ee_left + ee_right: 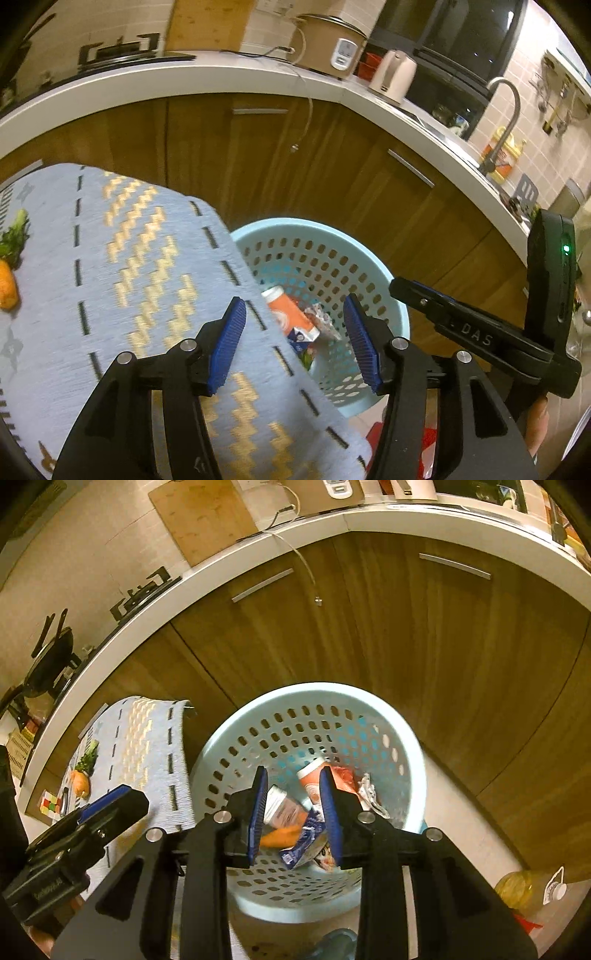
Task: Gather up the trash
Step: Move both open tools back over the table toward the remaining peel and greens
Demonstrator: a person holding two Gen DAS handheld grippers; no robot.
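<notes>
- Both grippers are hovering over the pale-blue perforated plastic basket (306, 716), fingers spread and holding nothing.
- Right gripper (295, 812) is nearer; left gripper (295, 339) is straddling the cloth-covered surface (129, 258) edge.

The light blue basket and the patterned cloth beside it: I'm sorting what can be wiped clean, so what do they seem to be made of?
The basket looks like moulded plastic, smooth with a slight sheen: its wall is punched with even rows of oval holes under a rolled rim. The cloth looks like woven textile, matte: ribbed weave, stitched dark dashes and tan zigzags, and it drapes over an edge. Fibre type cannot be told.
</notes>
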